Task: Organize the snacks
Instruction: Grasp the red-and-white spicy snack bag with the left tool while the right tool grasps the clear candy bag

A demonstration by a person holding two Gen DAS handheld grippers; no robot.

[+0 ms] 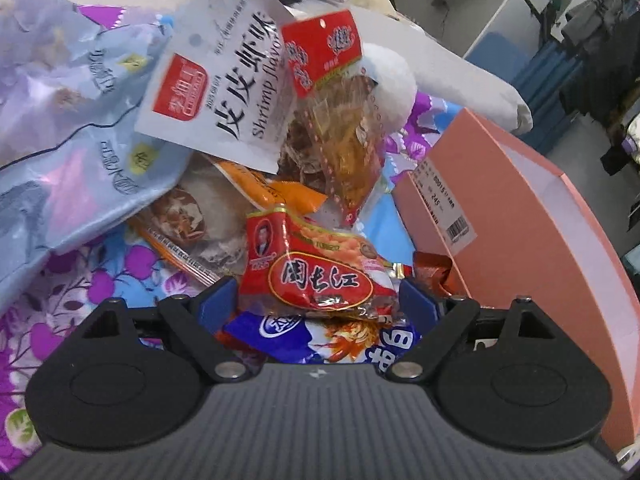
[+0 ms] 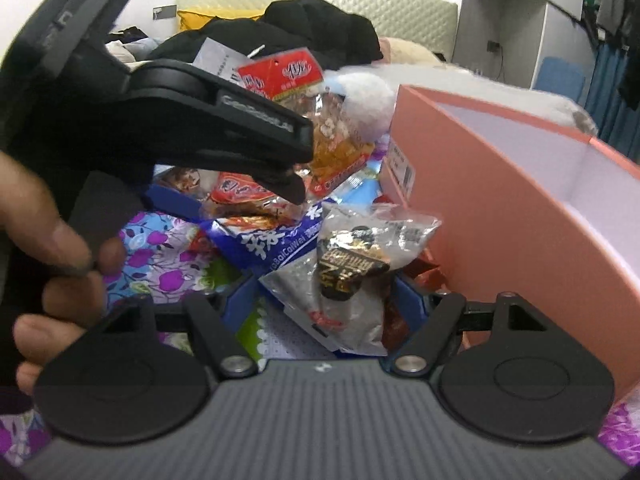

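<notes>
The grey-white packet (image 1: pixel 224 76) reads "皮皮虾味" and "Shrimp flavor", with a red logo patch whose characters are too small to read. The red packet (image 1: pixel 316 276) bears "周长江" in an oval. A white label (image 1: pixel 444 204) on the pink box (image 1: pixel 520 216) shows "245" and a barcode. The blue-and-white bag (image 2: pixel 272 240) carries partly legible lettering, "BaiCaiWei".

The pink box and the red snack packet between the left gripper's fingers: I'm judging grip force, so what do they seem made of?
Pink open-topped box: looks like stiff matte paperboard, with flat walls, crisp folded edges and a stuck-on barcode label. Red snack packet: probably thin glossy plastic film, crinkled, with glare and a crimped seal edge.
</notes>
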